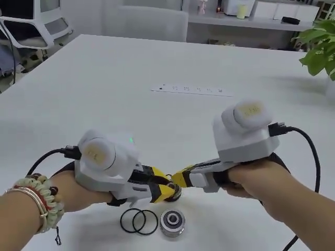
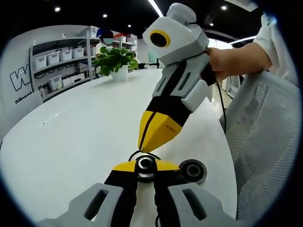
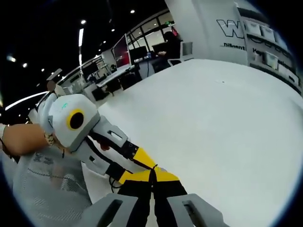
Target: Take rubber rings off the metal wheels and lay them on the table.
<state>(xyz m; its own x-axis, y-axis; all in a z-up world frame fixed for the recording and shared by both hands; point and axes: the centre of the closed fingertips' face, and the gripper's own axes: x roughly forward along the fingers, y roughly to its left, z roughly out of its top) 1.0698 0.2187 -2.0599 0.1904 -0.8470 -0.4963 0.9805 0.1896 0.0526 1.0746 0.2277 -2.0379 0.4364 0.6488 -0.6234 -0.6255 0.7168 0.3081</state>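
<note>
Now | left tool (image 1: 167, 191) clamps wheel (image 2: 145, 164) | right tool (image 2: 147, 147) pinched narrow at its ring (image 2: 134, 154)

Two black rubber rings (image 1: 138, 221) overlapping, lying flat, metal wheel (image 1: 172, 221) beside

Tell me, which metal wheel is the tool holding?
The metal wheel pinched by the left tool. The other wheel lies loose on the table beside two rubber rings.
</note>
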